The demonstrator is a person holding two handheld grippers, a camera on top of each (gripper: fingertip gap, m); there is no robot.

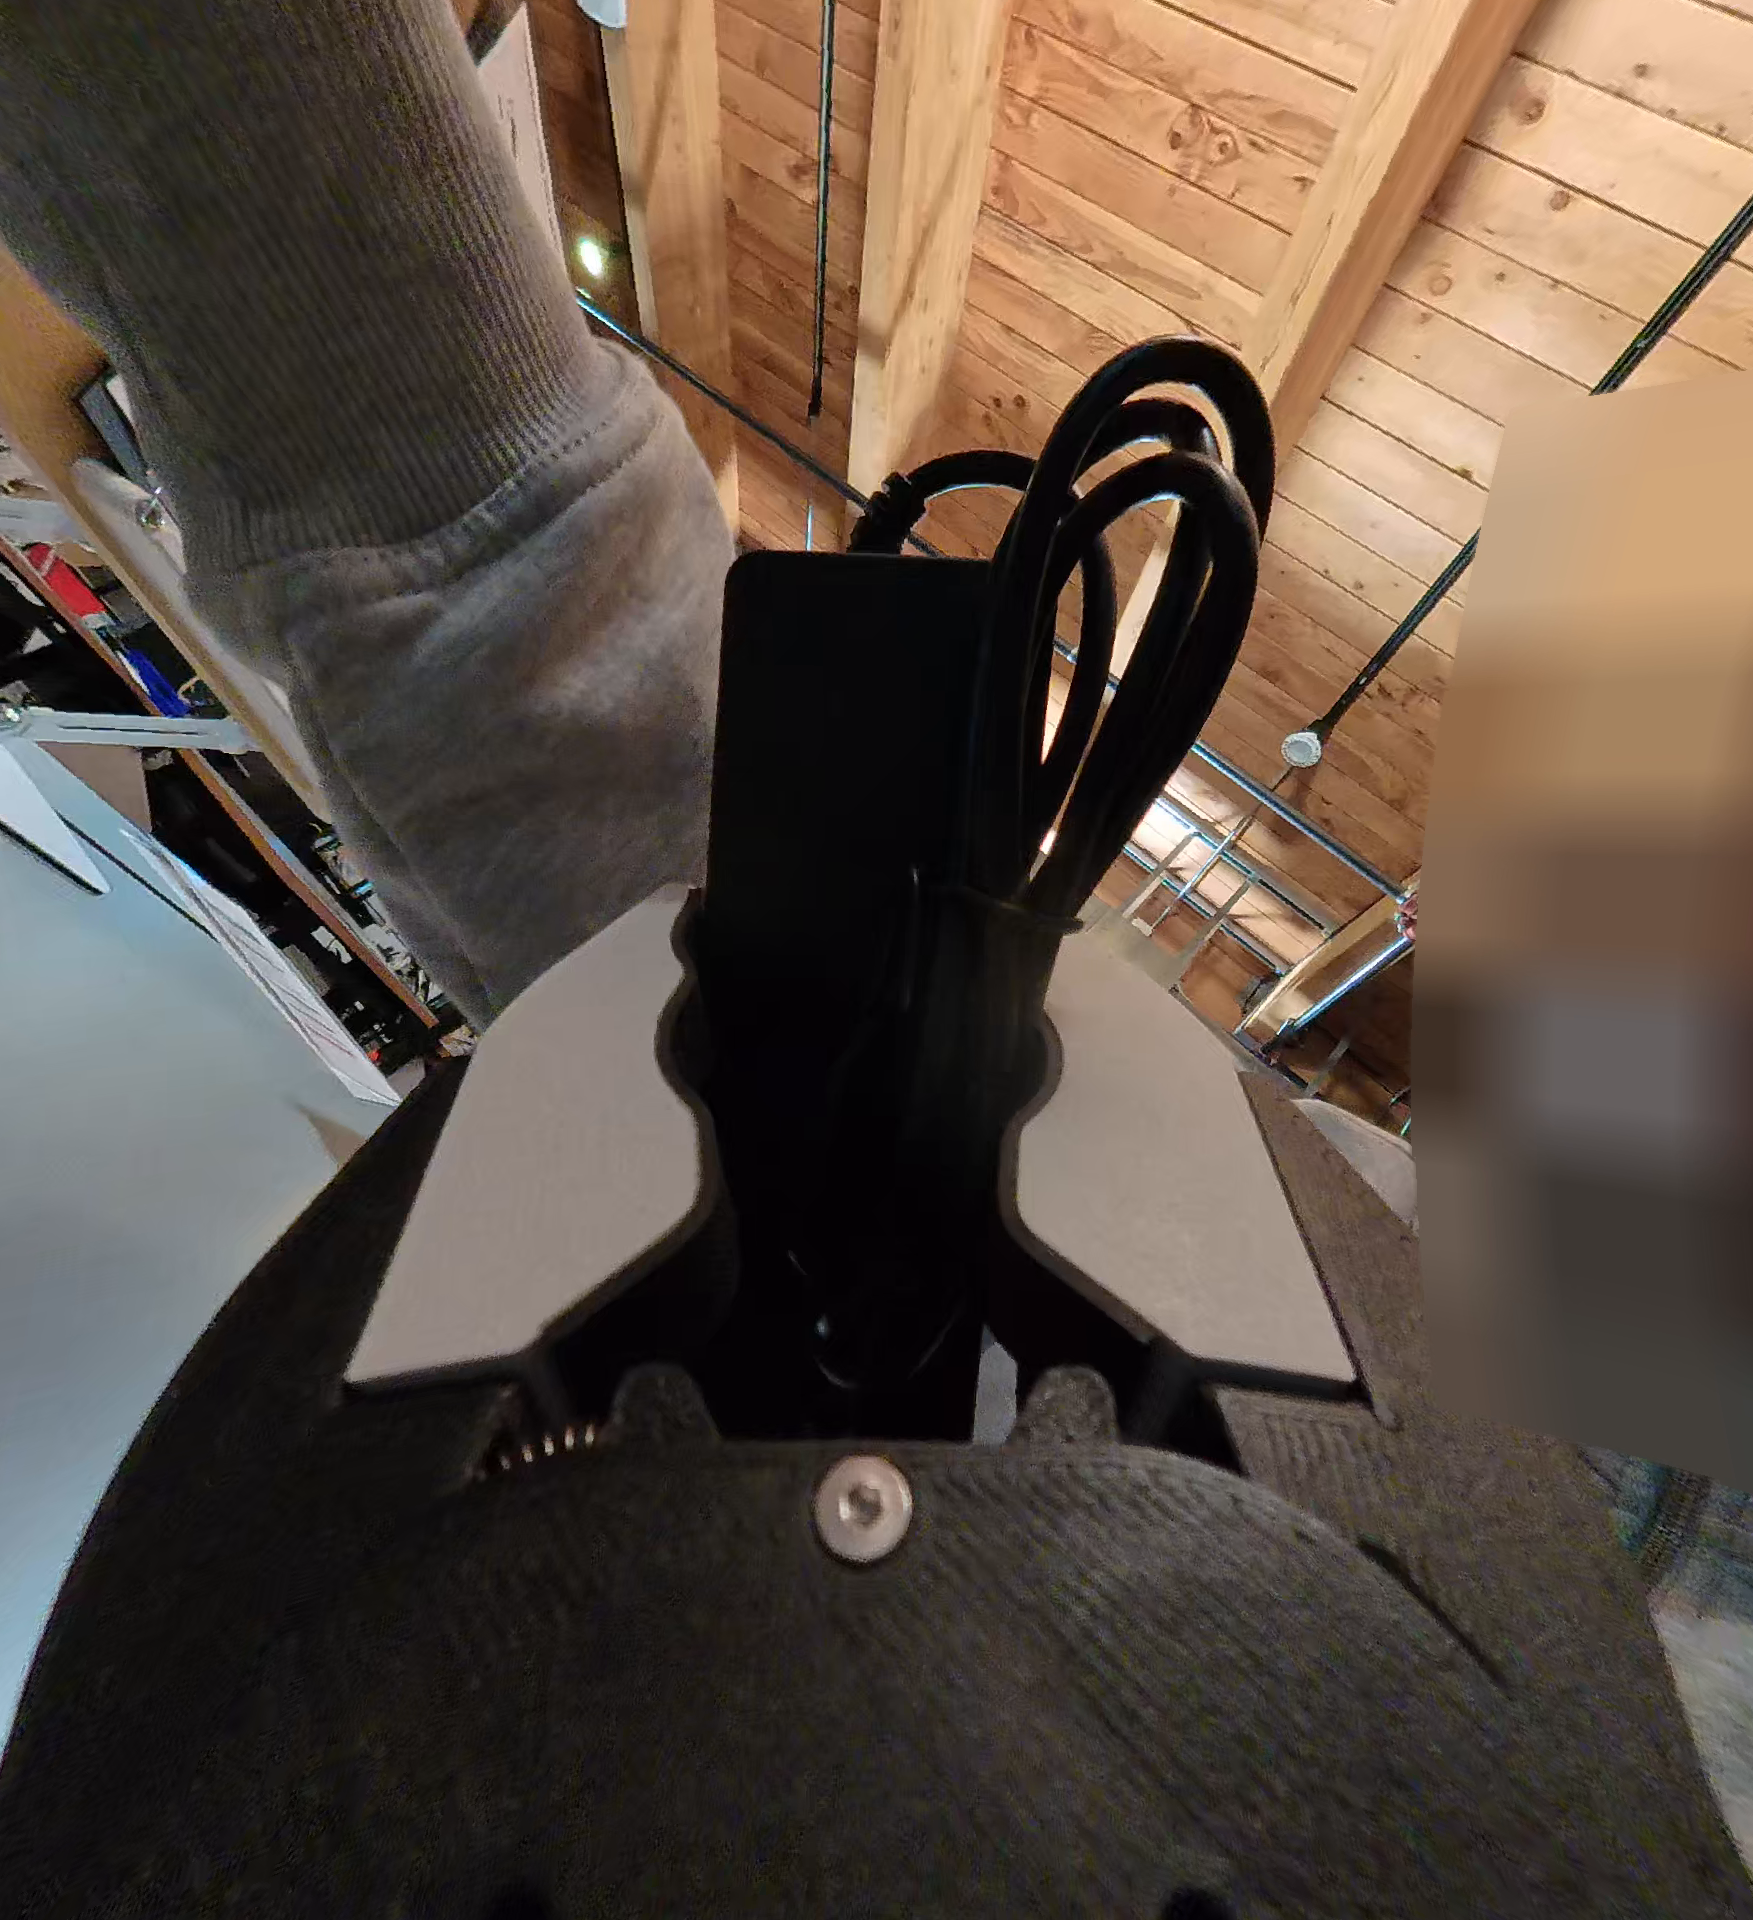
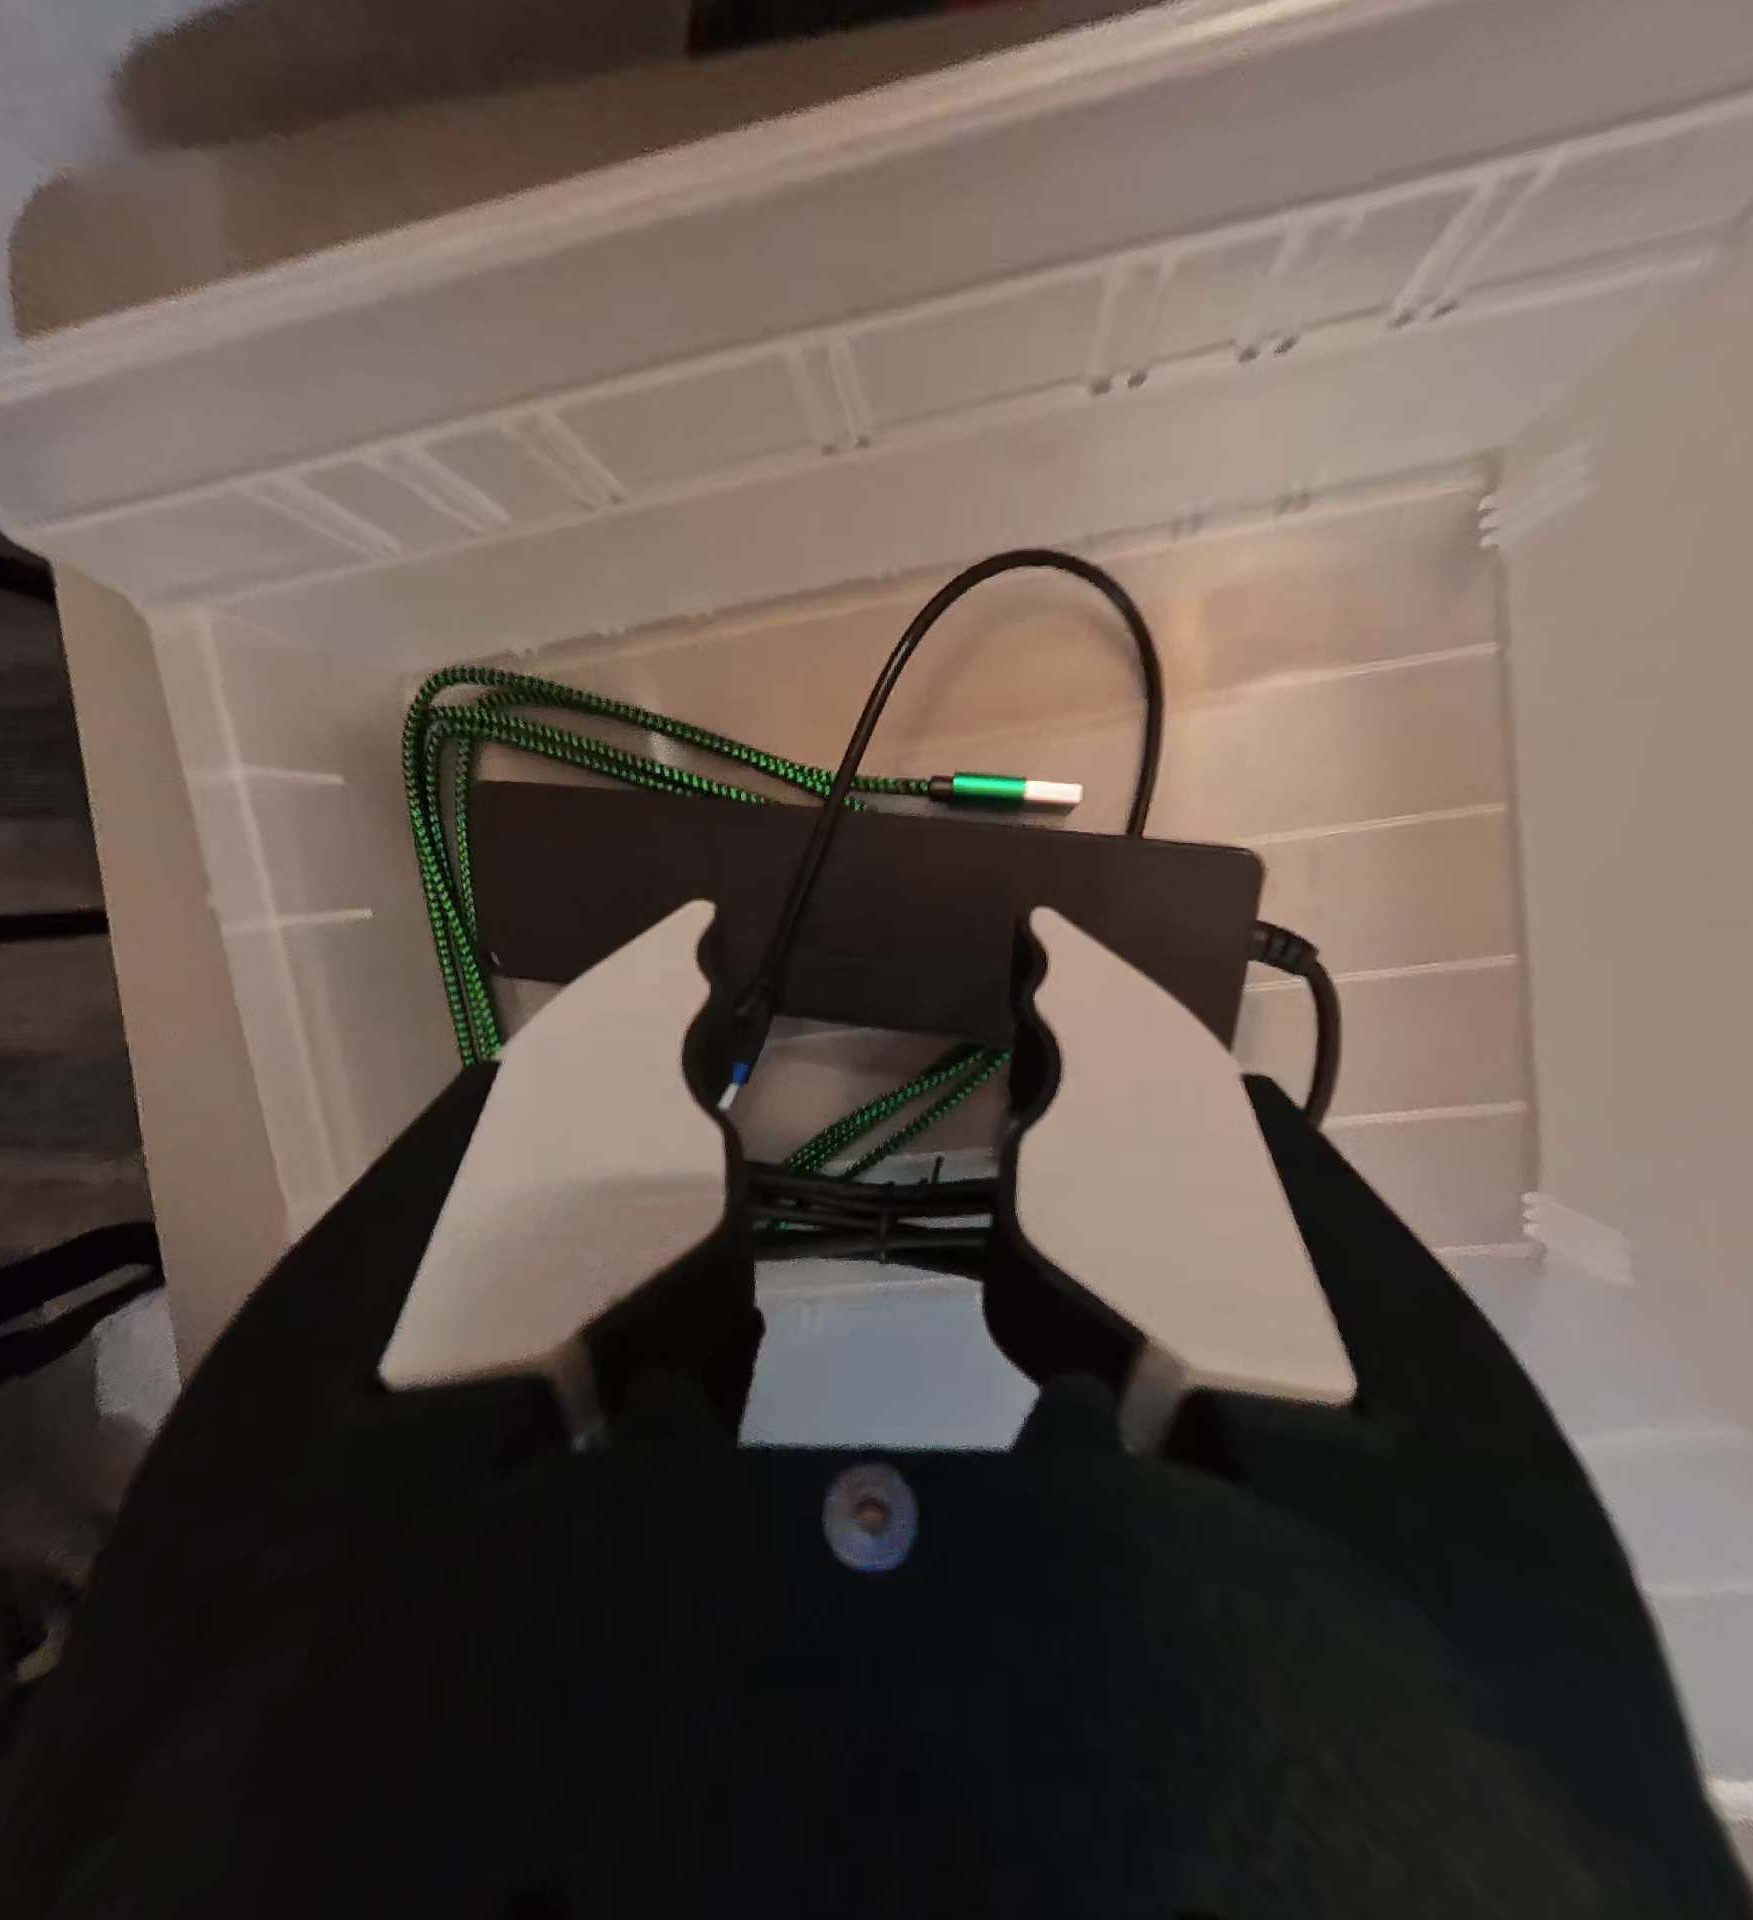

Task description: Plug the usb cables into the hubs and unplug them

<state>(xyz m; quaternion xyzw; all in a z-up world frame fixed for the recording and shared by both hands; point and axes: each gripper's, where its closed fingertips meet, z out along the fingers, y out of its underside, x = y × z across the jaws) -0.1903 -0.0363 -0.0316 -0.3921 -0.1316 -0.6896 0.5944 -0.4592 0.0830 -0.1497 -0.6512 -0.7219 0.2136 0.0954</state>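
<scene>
A: Left wrist view first. What is the left gripper [image 1: 856,977] doing?

B: It points up toward a wooden ceiling [image 1: 1215,239], its fingers clamped on a black power brick [image 1: 830,831]. A bundled black cord [image 1: 1142,644] loops just right of the brick, above the right finger. A grey sleeve [image 1: 415,499] hangs beyond the left finger.

A: Right wrist view?

B: The right gripper [image 2: 867,982] looks down into a white bin [image 2: 851,343], fingers spread and holding nothing. Ahead of the tips lies a black hub [image 2: 903,914], with a green braided usb cable [image 2: 581,748] around its left side, its plug [image 2: 1007,792] beyond the hub. A thin black cable [image 2: 1038,582] arches over the hub to end at the left finger.
</scene>
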